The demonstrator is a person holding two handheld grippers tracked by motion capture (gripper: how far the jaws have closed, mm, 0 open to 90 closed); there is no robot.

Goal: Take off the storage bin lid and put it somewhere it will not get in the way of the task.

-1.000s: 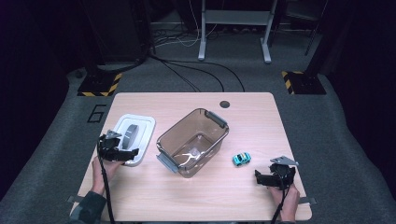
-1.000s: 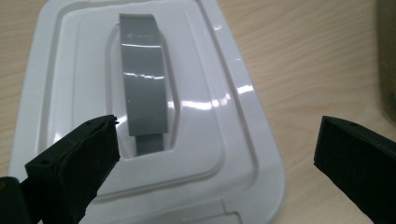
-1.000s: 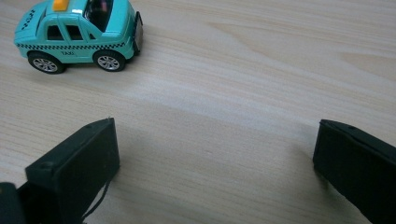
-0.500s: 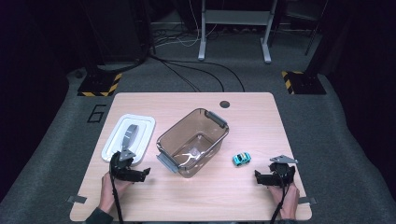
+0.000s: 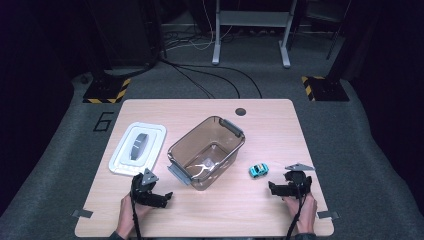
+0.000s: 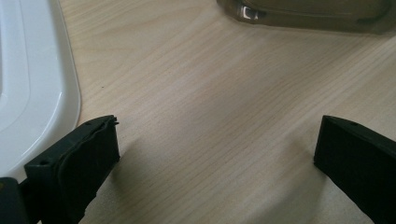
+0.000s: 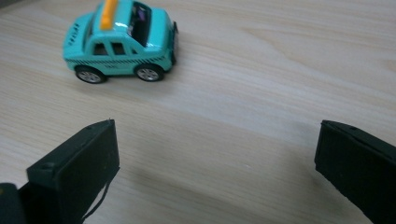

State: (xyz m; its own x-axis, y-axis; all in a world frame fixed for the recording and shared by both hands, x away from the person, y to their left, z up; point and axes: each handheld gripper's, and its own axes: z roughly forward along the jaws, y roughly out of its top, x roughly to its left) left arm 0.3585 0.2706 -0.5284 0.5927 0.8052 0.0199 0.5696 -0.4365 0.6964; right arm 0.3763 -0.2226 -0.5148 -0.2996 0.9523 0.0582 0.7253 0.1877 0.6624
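Gaping empty, both claws — left claw, right claw — white lid cropped beside brown bin.

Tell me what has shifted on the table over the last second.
The left gripper drew back from the white lid toward the near table edge, letting the lid go; its fingers are now open over bare wood beside it. The lid lies where it was. The right gripper, open, the teal toy car and the clear bin stayed put.
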